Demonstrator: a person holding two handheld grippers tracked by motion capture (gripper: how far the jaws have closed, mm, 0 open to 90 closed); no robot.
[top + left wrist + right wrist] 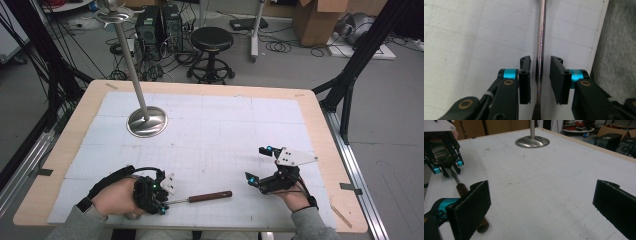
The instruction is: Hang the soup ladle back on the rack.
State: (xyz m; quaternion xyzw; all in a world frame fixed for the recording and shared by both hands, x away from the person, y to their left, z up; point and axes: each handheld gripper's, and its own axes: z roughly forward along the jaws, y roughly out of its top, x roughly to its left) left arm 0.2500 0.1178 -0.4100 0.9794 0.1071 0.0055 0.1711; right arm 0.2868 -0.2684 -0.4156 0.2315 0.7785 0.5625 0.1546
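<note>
Steel screwdriver shaft (pixel 541 37) lies between the left claw (pixel 540 75), slightly apart.

Dark brown-handled screwdriver (pixel 200 198) on white gridded mat (pixel 220 130)

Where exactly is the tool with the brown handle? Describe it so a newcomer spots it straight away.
Start at the white gridded mat covering the wooden table and go to its near edge. There, between the left gripper and the right gripper, lies the screwdriver flat on the mat, its thin metal shaft running between the left gripper's jaws. Its dark brown handle and slim lying shape set it apart from the upright steel stand farther back.
</note>
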